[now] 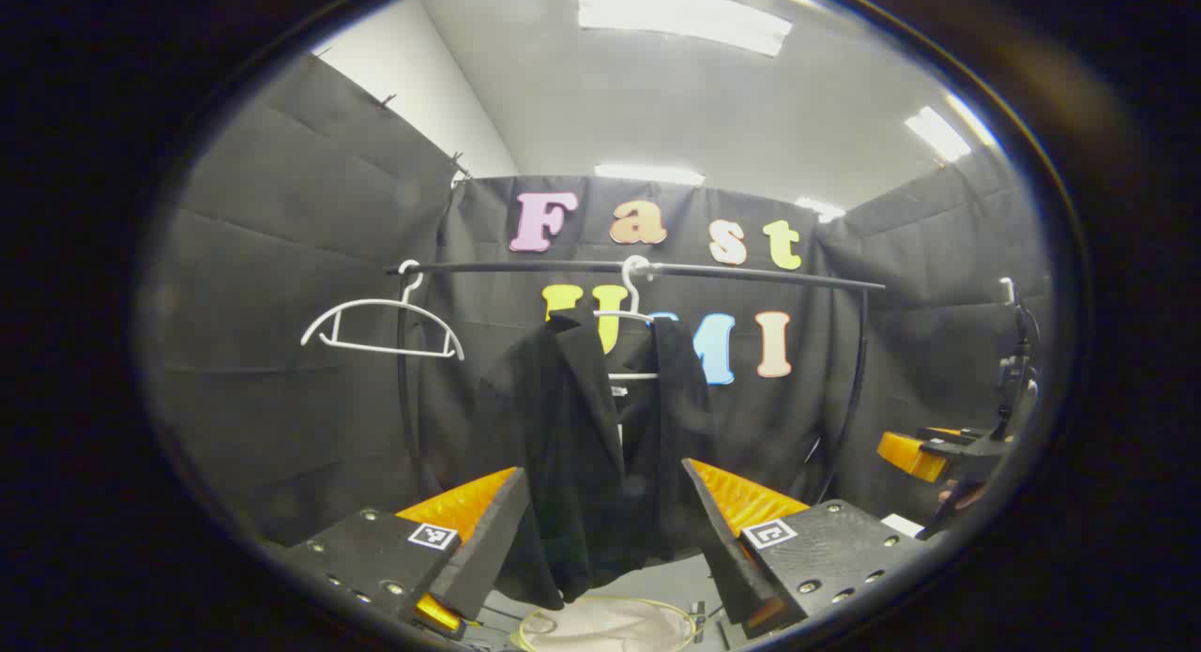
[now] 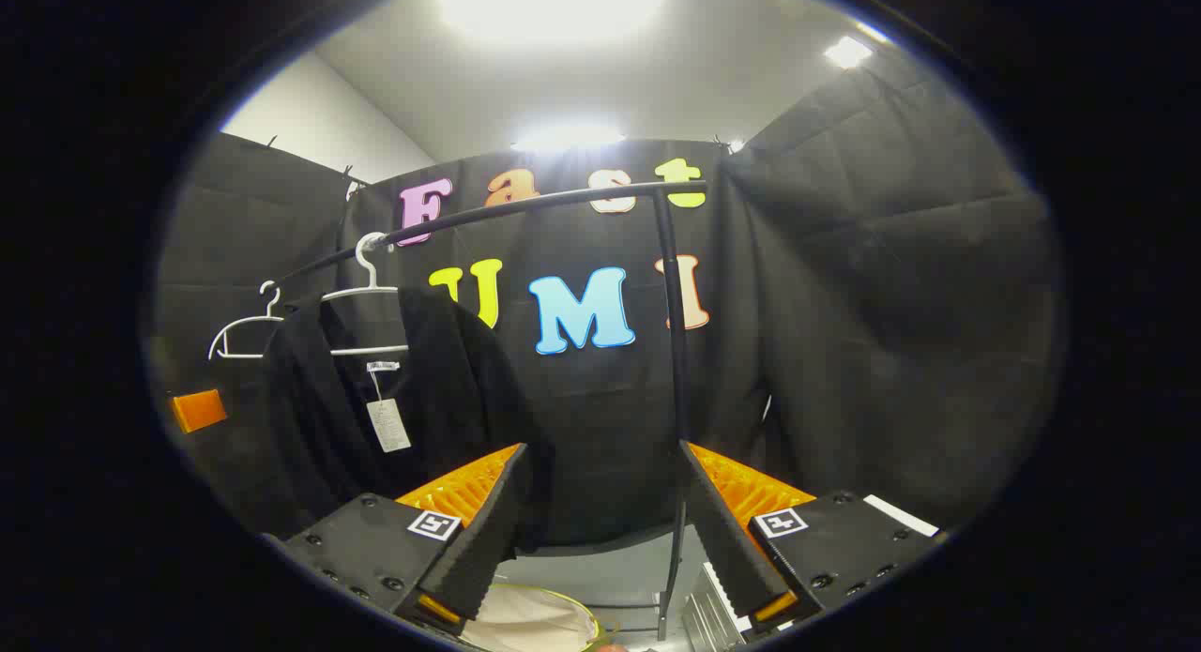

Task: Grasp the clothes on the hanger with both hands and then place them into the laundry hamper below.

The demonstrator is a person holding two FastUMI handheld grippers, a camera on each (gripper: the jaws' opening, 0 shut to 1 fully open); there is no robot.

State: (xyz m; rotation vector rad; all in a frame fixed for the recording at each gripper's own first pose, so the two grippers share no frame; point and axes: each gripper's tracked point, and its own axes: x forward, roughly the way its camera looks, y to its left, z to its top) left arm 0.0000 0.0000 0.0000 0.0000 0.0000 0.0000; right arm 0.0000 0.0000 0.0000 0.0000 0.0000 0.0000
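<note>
Right now your left gripper (image 1: 600,539) gapes released ahead of the black jacket (image 1: 591,446), your right gripper (image 2: 600,539) equally released, hamper (image 1: 610,624) beneath.

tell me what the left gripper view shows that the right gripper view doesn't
Left gripper view: the other gripper far right, and the jacket hanging straight ahead between its own open fingers, with the whole rail across the frame.

Right gripper view: a paper tag hanging inside the jacket's collar, and the rack's upright post straight ahead; the jacket sits off to the left.

Both: the black jacket on a white hanger, an empty white hanger beside it, and the hamper's pale rim at the bottom edge.
</note>
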